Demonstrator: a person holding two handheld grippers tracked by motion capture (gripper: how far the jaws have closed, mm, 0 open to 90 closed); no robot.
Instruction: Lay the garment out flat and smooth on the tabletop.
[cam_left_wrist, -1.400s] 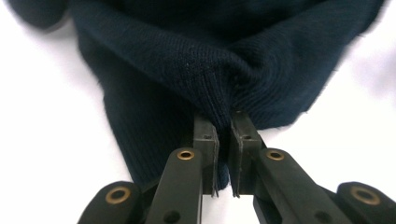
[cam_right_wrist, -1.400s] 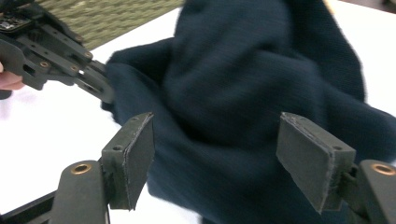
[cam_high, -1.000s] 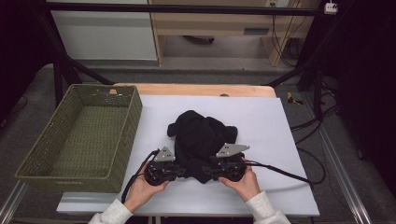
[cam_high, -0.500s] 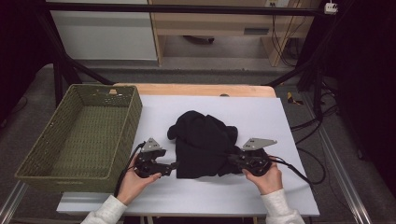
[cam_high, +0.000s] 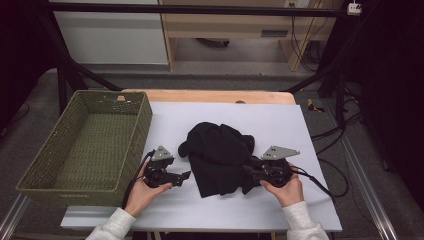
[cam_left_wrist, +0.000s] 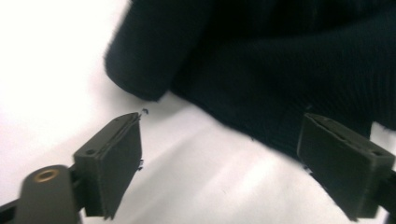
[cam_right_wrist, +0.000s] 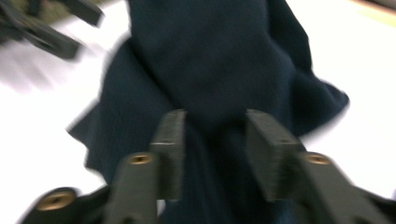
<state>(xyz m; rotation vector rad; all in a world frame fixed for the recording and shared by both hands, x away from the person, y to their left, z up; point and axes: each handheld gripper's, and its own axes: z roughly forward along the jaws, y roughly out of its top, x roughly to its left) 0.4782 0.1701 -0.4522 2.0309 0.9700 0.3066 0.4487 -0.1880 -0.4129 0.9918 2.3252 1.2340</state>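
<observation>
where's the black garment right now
In the high view the black garment lies bunched mid-table on the white sheet, right of the green basket, between both grippers.

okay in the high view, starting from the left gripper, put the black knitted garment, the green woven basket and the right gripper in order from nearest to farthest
From the left gripper:
1. Black knitted garment, just past its open jaws, toward the table's middle.
2. Green woven basket, on its other side, along the table's left edge; nearly as close, so a narrow call.
3. Right gripper, across the garment, plainly farthest.
</observation>
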